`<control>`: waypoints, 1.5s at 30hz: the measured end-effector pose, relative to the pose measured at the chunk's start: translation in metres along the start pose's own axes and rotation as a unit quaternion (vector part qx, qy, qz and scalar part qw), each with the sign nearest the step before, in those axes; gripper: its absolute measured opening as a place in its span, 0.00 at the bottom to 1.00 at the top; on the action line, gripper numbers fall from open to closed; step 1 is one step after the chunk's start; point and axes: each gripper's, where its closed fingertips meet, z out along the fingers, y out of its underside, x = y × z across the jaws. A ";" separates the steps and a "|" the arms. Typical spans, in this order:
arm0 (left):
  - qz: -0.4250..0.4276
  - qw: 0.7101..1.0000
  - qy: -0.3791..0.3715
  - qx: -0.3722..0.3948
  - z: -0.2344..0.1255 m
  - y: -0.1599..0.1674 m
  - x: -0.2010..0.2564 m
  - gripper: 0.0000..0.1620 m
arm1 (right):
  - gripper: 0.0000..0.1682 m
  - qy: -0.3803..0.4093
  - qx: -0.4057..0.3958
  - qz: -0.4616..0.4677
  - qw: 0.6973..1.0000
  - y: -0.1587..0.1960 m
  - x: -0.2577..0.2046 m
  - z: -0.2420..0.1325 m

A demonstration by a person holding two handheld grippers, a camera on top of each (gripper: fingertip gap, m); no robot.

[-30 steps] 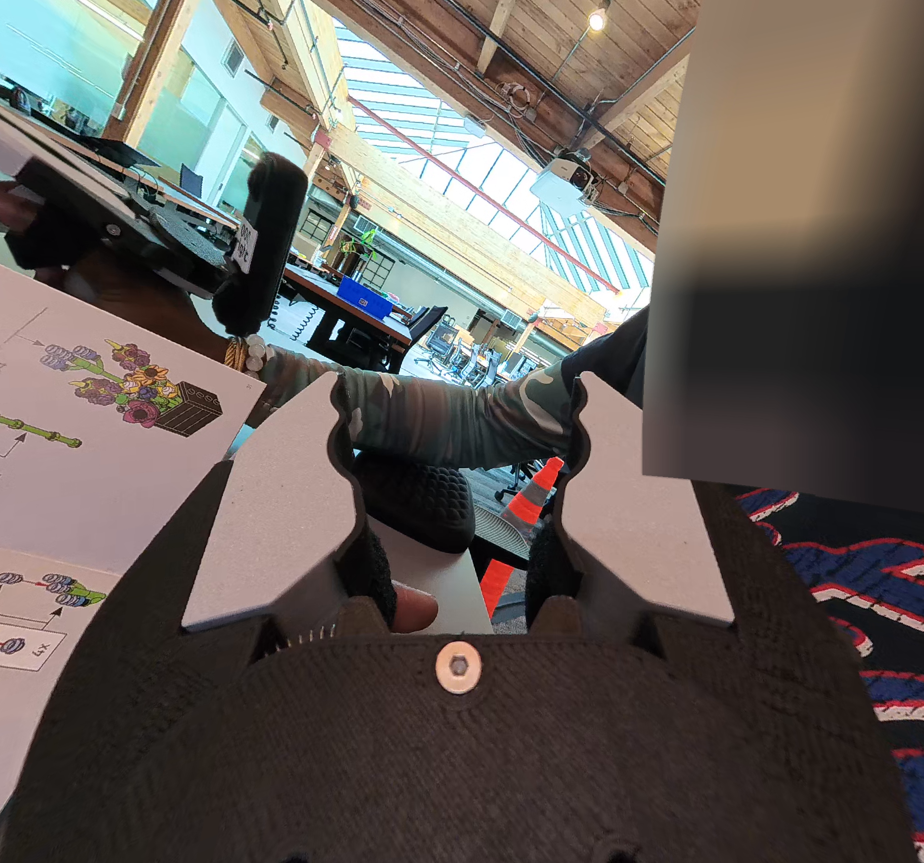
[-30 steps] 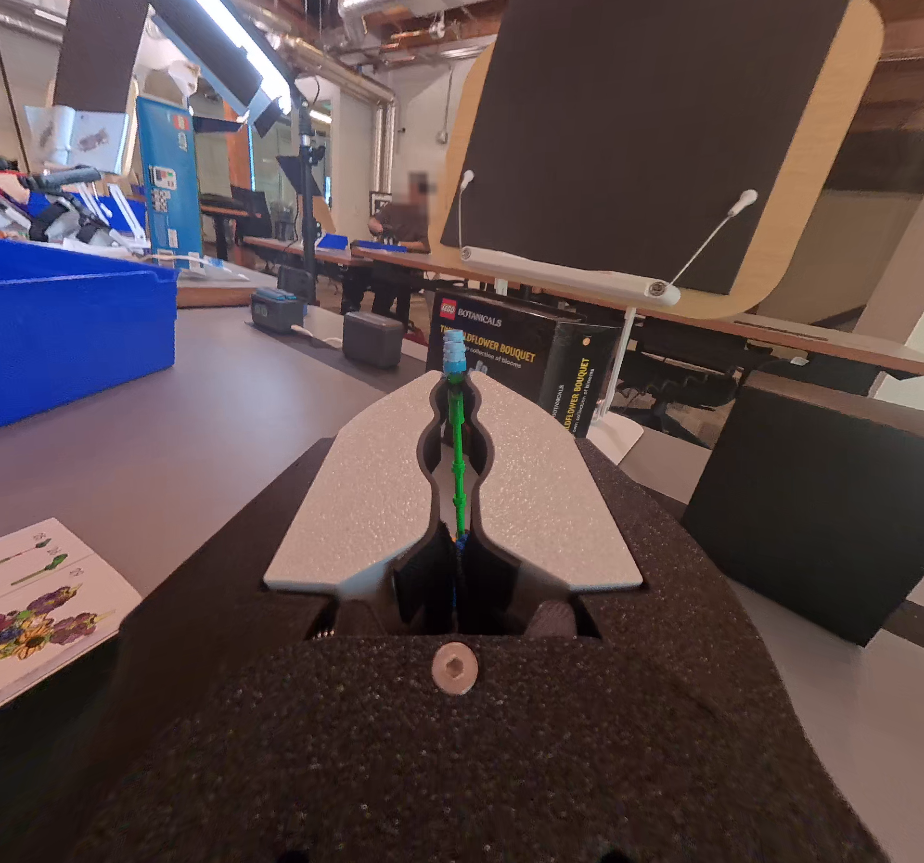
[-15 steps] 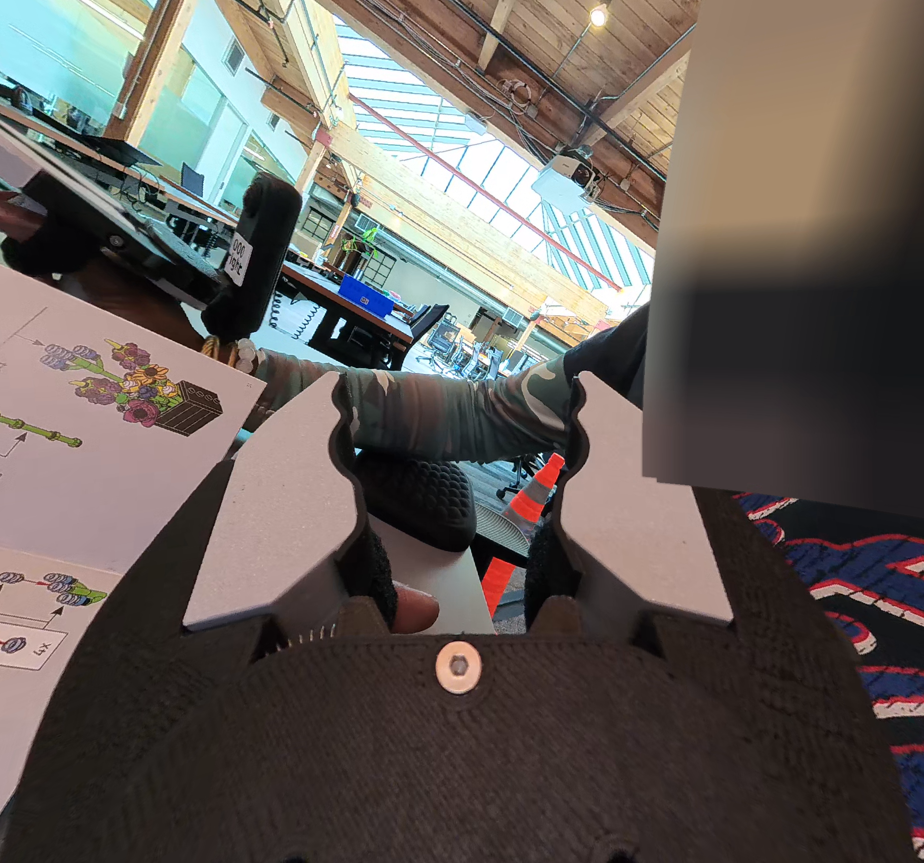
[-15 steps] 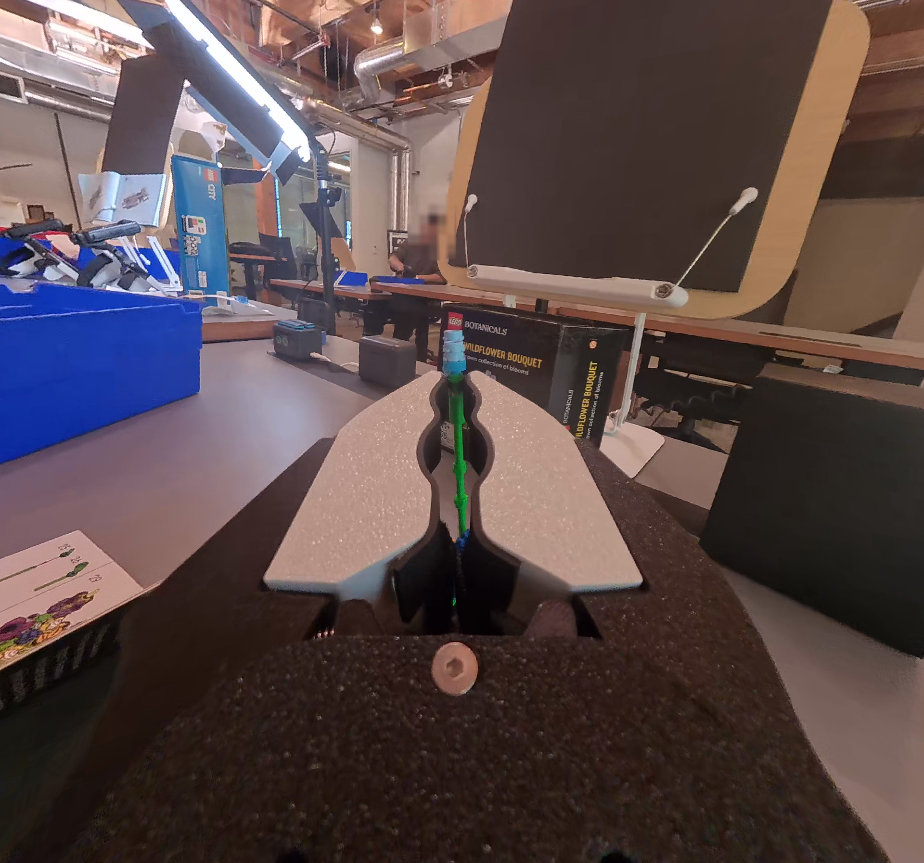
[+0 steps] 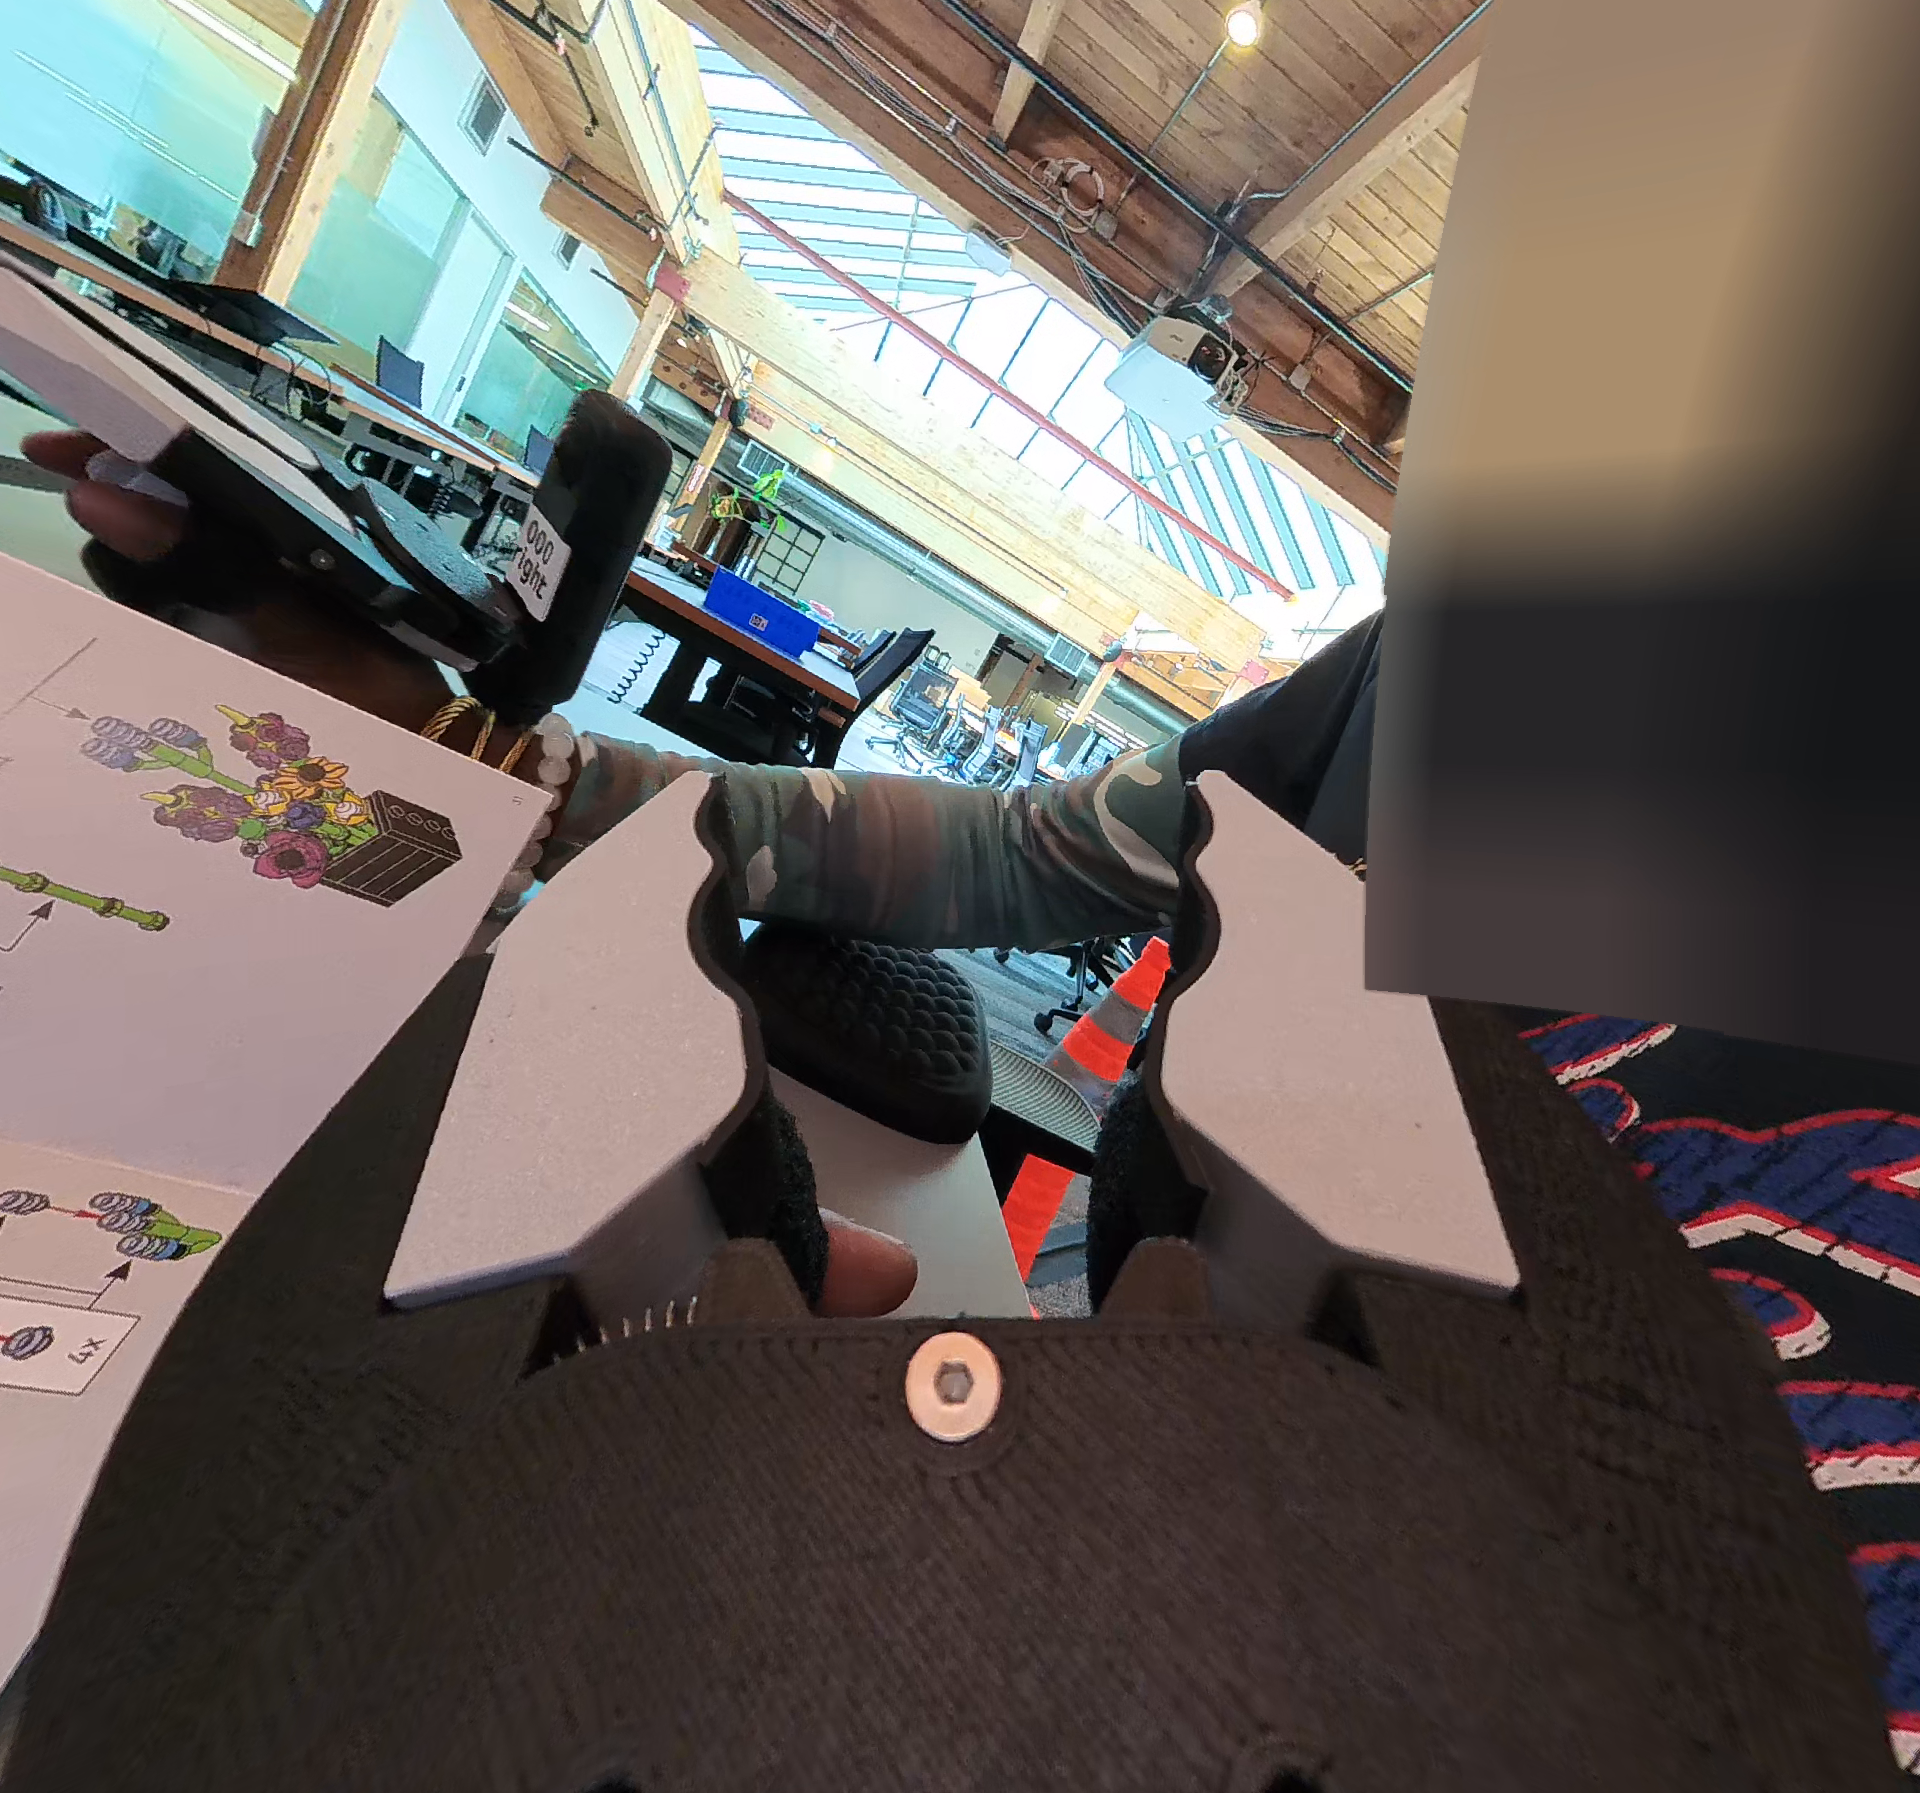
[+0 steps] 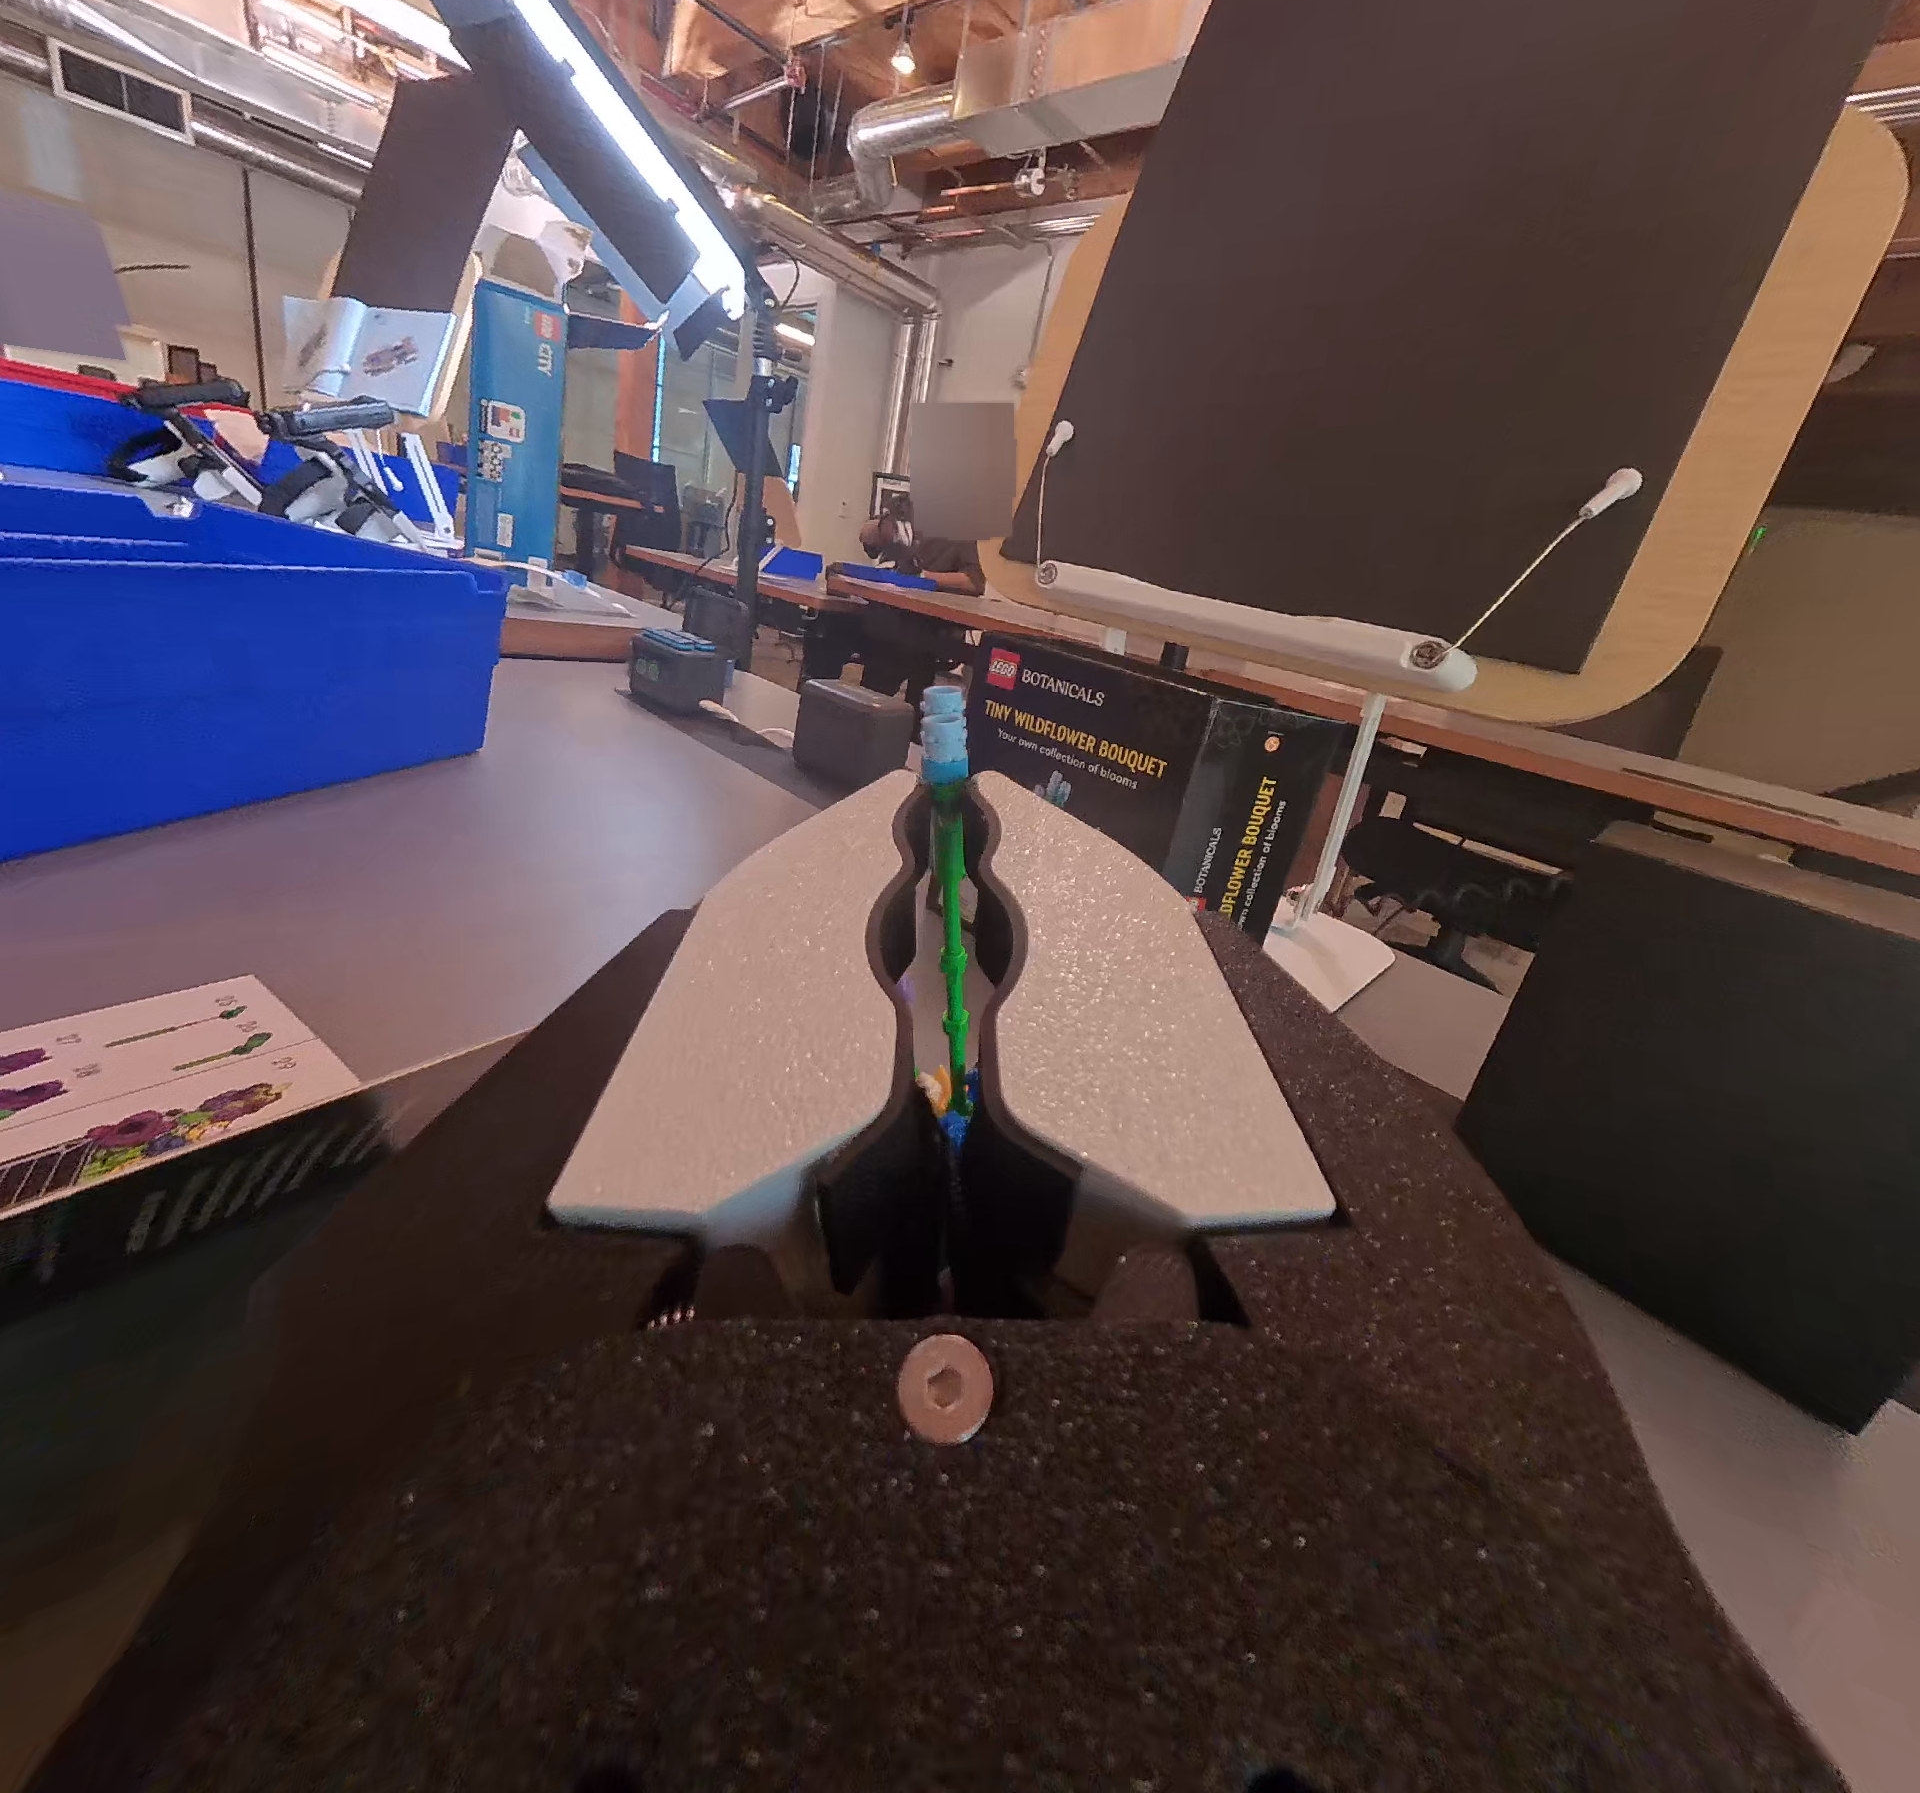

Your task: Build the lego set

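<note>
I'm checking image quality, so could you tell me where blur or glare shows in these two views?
Right wrist view: the booklet at lower left is smeared, the green stem in the shut right gripper sharp, the light bar blown out. Left wrist view: the skylight glares; the open left gripper is crisp.

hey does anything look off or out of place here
Nothing stands out. The right gripper is shut on the green flower stem, held straight between its fingers; the left gripper is open and empty beside the instruction booklet.
</note>
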 end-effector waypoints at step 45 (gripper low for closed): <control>-0.003 1.000 0.001 0.002 -0.001 -0.001 0.000 0.48 | 0.13 -0.065 -0.186 0.106 0.975 0.018 0.012 -0.015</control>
